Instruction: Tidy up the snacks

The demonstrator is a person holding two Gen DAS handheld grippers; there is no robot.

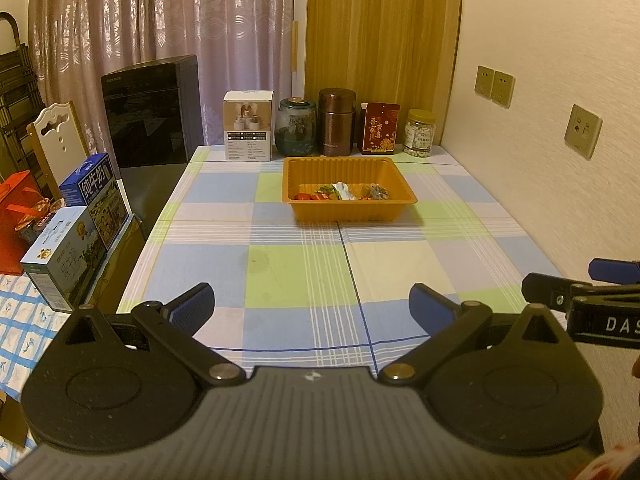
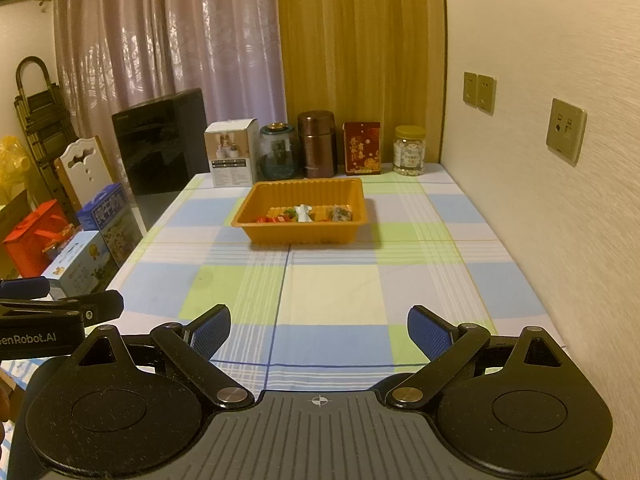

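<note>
Several wrapped snacks (image 1: 344, 193) lie along the near inner wall of an orange tray (image 1: 348, 210), which sits a little above the middle of the left wrist frame on a checked tablecloth (image 1: 304, 272) of blue, green and cream squares. Among the wrappers are red and orange ones at the left, a white one in the middle and a darker one at the right; their labels are too small to read. The rest of the cloth in front of the tray is bare.

Behind the tray, toward the top of the frame, a row stands against the curtains: a white box (image 1: 249, 126), a dark glass jar (image 1: 296, 128), a brown canister (image 1: 337, 122), a red packet (image 1: 380, 128) and a clear jar with a yellow lid (image 1: 419, 133). At the left edge of the frame are a black cabinet (image 1: 154, 114) and blue milk cartons (image 1: 94, 196).

At the bottom of the left wrist frame, the left gripper (image 1: 312, 310) has its blue-padded fingers (image 1: 192, 308) spread wide, with nothing between them, well apart from the tray. At the bottom of the right wrist frame, the right gripper (image 2: 318, 332) is likewise spread wide and holds nothing. Each gripper's tip shows at the lower outer edge of the other's view.
</note>
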